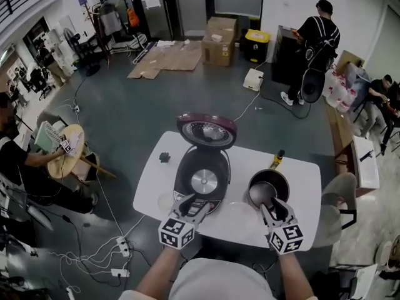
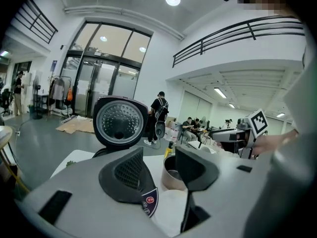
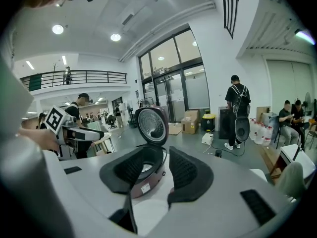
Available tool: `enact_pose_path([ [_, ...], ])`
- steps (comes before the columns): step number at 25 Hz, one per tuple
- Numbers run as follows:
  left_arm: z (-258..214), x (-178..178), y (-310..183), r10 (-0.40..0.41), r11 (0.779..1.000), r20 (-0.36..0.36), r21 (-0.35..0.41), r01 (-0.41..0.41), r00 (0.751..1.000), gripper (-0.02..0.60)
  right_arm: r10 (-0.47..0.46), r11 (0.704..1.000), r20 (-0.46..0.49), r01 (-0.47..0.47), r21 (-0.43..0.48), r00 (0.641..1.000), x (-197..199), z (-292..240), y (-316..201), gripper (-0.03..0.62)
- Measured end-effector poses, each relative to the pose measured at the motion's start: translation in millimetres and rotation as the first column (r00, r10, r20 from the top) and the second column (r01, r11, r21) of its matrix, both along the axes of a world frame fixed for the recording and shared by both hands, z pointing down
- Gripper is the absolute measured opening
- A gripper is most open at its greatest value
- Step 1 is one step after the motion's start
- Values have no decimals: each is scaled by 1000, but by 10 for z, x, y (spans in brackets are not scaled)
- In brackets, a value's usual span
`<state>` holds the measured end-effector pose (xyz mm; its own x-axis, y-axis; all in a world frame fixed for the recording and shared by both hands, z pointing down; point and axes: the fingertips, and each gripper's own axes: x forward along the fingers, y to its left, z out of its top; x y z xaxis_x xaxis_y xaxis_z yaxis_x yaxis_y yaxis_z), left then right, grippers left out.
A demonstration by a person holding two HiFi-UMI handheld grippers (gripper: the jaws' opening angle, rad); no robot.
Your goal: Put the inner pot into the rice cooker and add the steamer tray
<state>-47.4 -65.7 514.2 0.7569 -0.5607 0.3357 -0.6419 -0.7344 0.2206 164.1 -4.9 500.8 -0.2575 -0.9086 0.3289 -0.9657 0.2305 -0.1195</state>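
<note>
inner pot: on the white table, just right of the rice cooker, outside it, upright and open-topped
rice cooker: lid tipped up at the back, cavity open with a metal disc at the bottom
left gripper: jaws apart, gripping nothing, tips over the cooker's front edge
right gripper: jaws apart, gripping nothing, tips at the near rim of the inner pot; cannot tell if touching
head view only: whole table layout, yellow-capped bottle behind the pot, small dark object left of the cooker
left gripper view only: inner pot seen through the gap in the left gripper, lid to its left, right gripper's marker cube far right
right gripper view only: cooker body seen through the gap in the right gripper, lid underside above
hard to tell: steamer tray not surely picked out; pot bottom blocked by the jaws in the left gripper view
pose: both forearms come in from the bottom edge, side by side, both grippers tilted slightly down
</note>
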Motion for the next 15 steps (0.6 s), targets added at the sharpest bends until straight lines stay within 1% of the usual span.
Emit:
enact_pose_path([
  [4,62,21,-230,65,998,9,-21,-65,998,219,55,998,-8,-55,-19,998,-16,29,-125,173],
  [8,172,190,-418,149,988,12,-38,-149,989,219,110,993,-19,-111,-39,994,28,138,-223,173],
  [11,251,353,-539,210,977,15,-49,-209,978,219,154,987,-27,-155,-48,988,91,219,-295,172],
  [15,323,536,-650,293,954,21,-66,-291,956,219,214,974,-42,-217,-65,976,161,285,-351,172],
])
